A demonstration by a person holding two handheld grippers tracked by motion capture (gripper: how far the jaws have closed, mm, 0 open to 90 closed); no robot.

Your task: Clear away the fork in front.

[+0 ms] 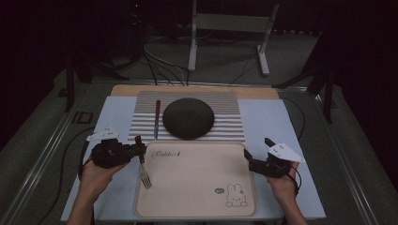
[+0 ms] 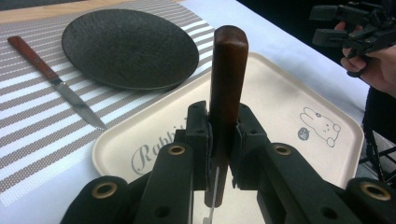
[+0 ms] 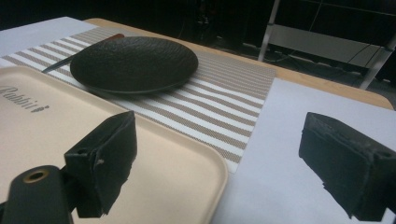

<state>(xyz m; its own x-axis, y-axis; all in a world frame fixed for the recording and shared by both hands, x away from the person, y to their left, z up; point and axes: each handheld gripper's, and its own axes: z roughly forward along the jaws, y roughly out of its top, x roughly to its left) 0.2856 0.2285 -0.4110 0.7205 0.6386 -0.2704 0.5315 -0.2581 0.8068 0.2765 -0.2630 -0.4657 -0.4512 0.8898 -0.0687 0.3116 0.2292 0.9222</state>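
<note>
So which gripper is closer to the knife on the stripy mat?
Left. The left gripper, shut on the fork, sits just below the knife at the tray's left edge. The right gripper waits open at the tray's far right edge, beyond the black plate.

We see a dark round plate (image 1: 188,118) centred on the striped placemat (image 1: 225,129), with a wooden-handled knife (image 1: 157,119) lying just left of it on the same mat, blade toward us. We've got a white sheet (image 1: 272,122) under mat and tray, wooden tabletop (image 1: 141,89) edge at the far side. Beyond: white metal frame (image 1: 230,28) and loose cables (image 1: 159,63) on the floor.
</note>
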